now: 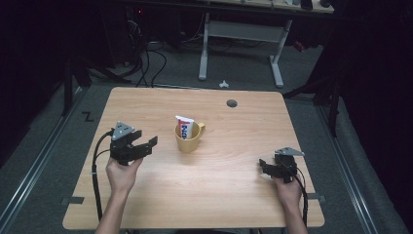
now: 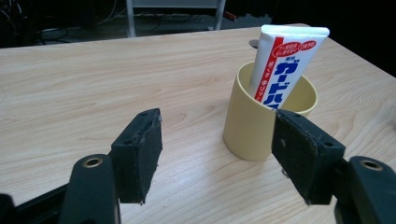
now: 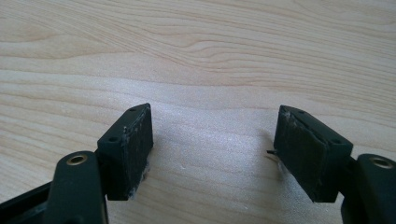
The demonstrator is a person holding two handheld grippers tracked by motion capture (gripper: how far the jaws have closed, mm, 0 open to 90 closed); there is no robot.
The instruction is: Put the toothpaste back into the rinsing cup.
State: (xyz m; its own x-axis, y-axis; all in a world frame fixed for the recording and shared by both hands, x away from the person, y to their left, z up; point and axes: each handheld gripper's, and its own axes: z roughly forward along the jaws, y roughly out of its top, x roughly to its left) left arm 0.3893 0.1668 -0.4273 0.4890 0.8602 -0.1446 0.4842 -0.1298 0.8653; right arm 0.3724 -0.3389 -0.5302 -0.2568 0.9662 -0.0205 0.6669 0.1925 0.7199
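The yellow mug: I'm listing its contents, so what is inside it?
A toothpaste tube stands tilted in the yellow mug, its flat crimped end sticking out above the rim. The tube's lower part and the mug's bottom are hidden by the wall.

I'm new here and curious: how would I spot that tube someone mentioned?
Find the wooden table, then the yellow mug near its middle. The toothpaste tube stands inside the mug, leaning on the rim: white, with red and blue lettering.
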